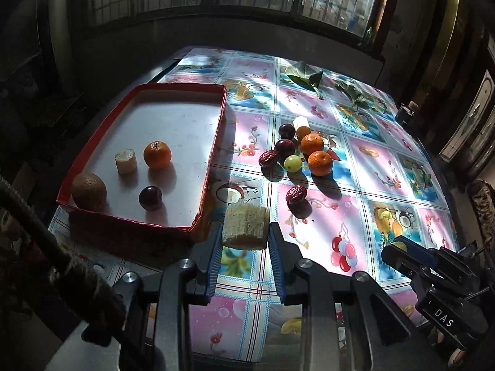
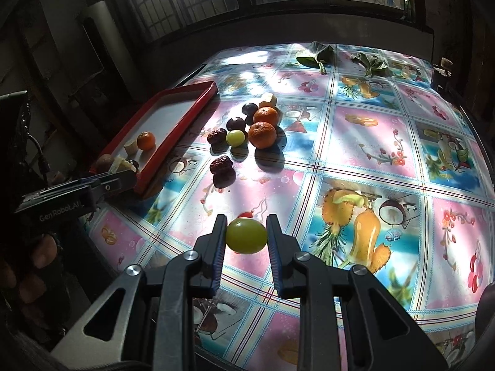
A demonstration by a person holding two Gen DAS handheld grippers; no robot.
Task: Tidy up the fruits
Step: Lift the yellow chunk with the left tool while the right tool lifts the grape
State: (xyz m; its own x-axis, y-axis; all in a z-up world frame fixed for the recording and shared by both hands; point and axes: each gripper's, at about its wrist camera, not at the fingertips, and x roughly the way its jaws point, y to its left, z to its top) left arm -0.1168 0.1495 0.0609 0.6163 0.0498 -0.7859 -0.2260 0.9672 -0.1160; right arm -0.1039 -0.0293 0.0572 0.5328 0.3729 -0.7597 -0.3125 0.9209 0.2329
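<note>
Left tongs [image 1: 246,232] clamp a pale chunk [image 1: 246,227], perhaps sugarcane, by the red tray's [image 1: 213,142] near corner; right tongs [image 2: 246,235] clamp a green grape [image 2: 246,235].

Left hand-held gripper [image 1: 246,232] and right hand-held gripper [image 2: 246,235] each clamp something between their fingers.
</note>
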